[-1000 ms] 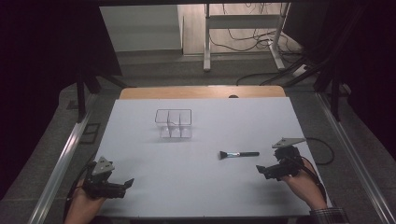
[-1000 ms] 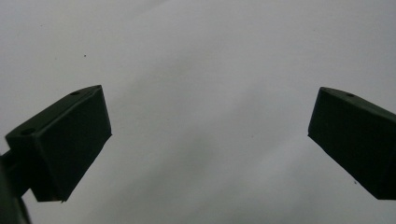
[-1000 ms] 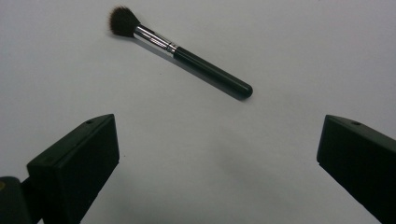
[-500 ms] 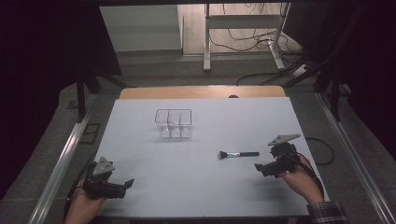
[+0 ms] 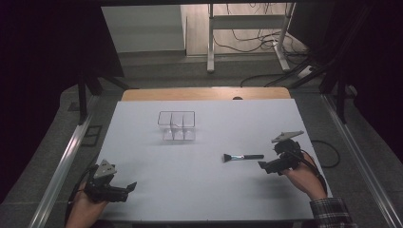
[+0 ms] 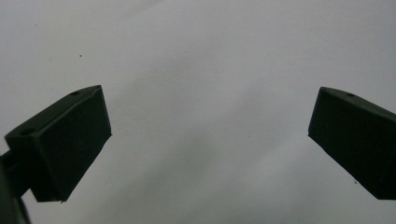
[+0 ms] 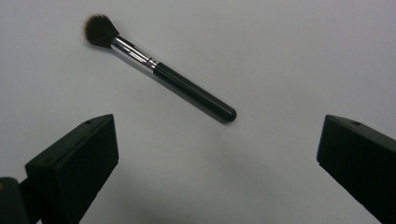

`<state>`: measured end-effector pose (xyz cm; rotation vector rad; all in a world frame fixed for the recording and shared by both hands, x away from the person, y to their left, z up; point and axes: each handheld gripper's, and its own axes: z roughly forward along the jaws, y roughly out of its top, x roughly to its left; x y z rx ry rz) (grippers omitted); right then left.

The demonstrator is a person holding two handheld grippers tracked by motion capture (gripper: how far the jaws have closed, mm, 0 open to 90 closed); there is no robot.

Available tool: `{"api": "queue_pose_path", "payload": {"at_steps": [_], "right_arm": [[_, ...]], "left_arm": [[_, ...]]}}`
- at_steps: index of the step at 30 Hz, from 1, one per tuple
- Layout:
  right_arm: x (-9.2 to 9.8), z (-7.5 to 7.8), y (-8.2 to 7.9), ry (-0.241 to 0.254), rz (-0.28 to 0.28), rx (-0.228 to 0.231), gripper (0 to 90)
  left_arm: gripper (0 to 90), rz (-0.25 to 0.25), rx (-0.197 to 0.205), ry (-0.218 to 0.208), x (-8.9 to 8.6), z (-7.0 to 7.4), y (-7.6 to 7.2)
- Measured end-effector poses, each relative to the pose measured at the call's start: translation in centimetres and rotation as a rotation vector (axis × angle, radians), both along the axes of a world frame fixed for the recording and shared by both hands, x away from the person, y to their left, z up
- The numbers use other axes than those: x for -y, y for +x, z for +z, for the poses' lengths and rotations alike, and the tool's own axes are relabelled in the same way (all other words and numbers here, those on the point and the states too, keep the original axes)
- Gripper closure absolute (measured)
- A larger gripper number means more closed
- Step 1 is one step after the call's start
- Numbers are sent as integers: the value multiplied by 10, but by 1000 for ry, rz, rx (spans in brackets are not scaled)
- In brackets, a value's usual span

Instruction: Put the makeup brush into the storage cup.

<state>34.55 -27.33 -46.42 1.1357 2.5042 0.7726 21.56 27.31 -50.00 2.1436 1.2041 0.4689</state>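
A makeup brush (image 5: 243,156) with a dark handle, silver ferrule and dark bristles lies flat on the white table (image 5: 204,190), bristles pointing left. My right gripper (image 5: 264,166) hovers just right of the handle end, open with nothing between its jaws. Seen along the right gripper's jaws, the brush (image 7: 161,70) lies a little ahead of the open right gripper (image 7: 219,144). A clear plastic organizer box (image 5: 177,126) with compartments stands farther back, left of centre. My left gripper (image 5: 128,187) rests open near the front left corner; the left gripper (image 6: 210,140) frames bare tabletop.
A wooden strip (image 5: 204,93) borders the table's far edge. Metal rails (image 5: 62,166) run along both sides. A desk frame (image 5: 247,33) and cables lie on the floor beyond. A cable (image 5: 328,152) trails from the right gripper.
My right gripper has moved left and slightly forward toward the brush handle. The left gripper, the brush and the box have stayed put.
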Motion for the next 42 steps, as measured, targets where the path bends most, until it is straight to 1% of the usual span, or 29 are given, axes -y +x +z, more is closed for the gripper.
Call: {"api": "queue_pose_path", "payload": {"at_steps": [3, 7, 10, 20, 25, 29, 34, 39, 42], "right_arm": [[0, 0, 2, 2, -2, -3, 0], [1, 0, 7, 5, -16, -25, 0], [1, 0, 9, 3, -10, -23, 0], [2, 0, 24, -23, -22, -52, 0], [3, -1, 30, -29, -33, -65, 0], [0, -2, 33, -40, -33, -73, 0], [-7, -4, 37, -66, -7, -83, 0], [-15, -8, 39, -77, 21, -105, 0], [-19, -10, 41, -80, 28, -115, 0]], "left_arm": [[0, -3, -2, 2, 0, 0, 0], [0, -3, -5, 4, 0, -1, 0], [0, -2, -5, 5, 0, -1, 0], [0, -4, -10, 7, 0, -2, 1], [0, -5, -13, 10, 1, -2, 1], [0, -6, -13, 9, 1, -2, 1], [0, -7, -15, 10, 1, -2, 1], [0, -8, -16, 10, 1, -2, 1], [0, -8, -17, 10, 1, -2, 2]]}}
